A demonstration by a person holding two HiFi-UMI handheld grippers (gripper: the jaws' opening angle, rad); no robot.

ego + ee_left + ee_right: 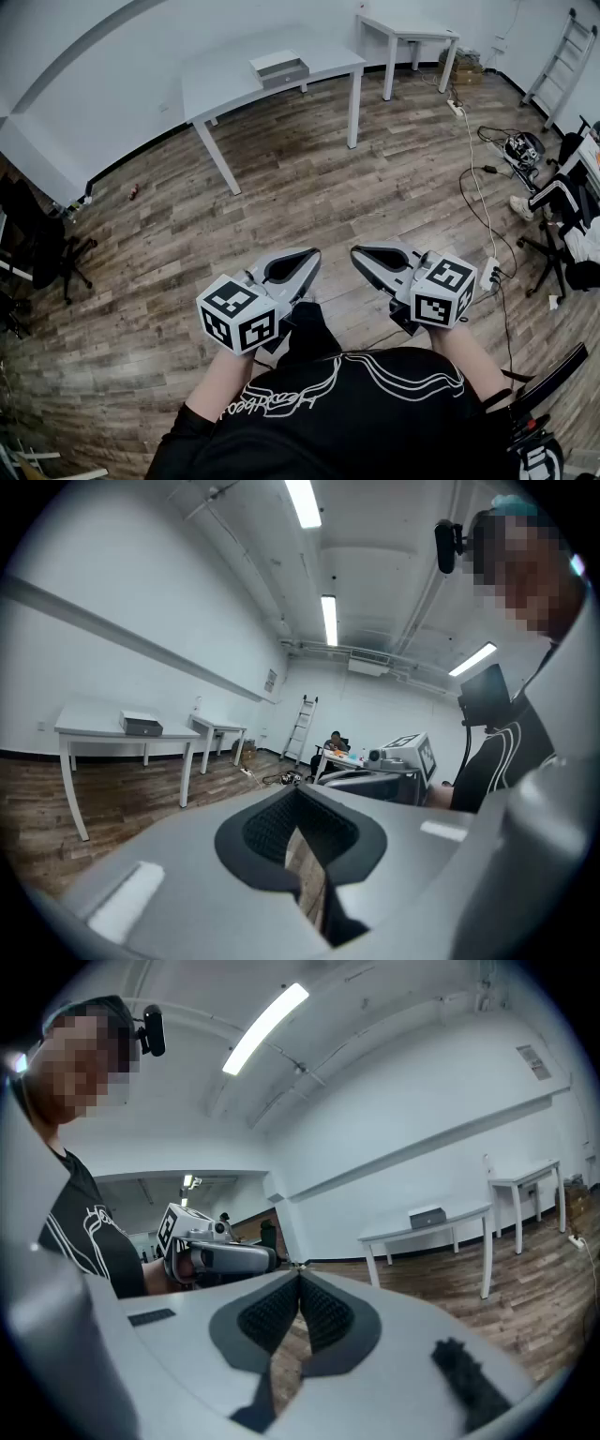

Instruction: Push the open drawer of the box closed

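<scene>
Head view: box [279, 67] on white table [220, 84] by far wall, well apart from both grippers | drawer [287, 76] probably open, too small to confirm | left gripper [313, 253] jaws together, empty | right gripper [356, 251] same, over wood floor [309, 187]

**White room, plank floor**

Brown wood-plank floor [309, 187] fills the middle of the head view. A long white table [225, 82] stands by the white wall [94, 56] at upper centre. A smaller white table [408, 31] stands to its right, and a ladder [561, 66] leans at upper right. Tube lights [303, 501] line the ceiling.
</scene>
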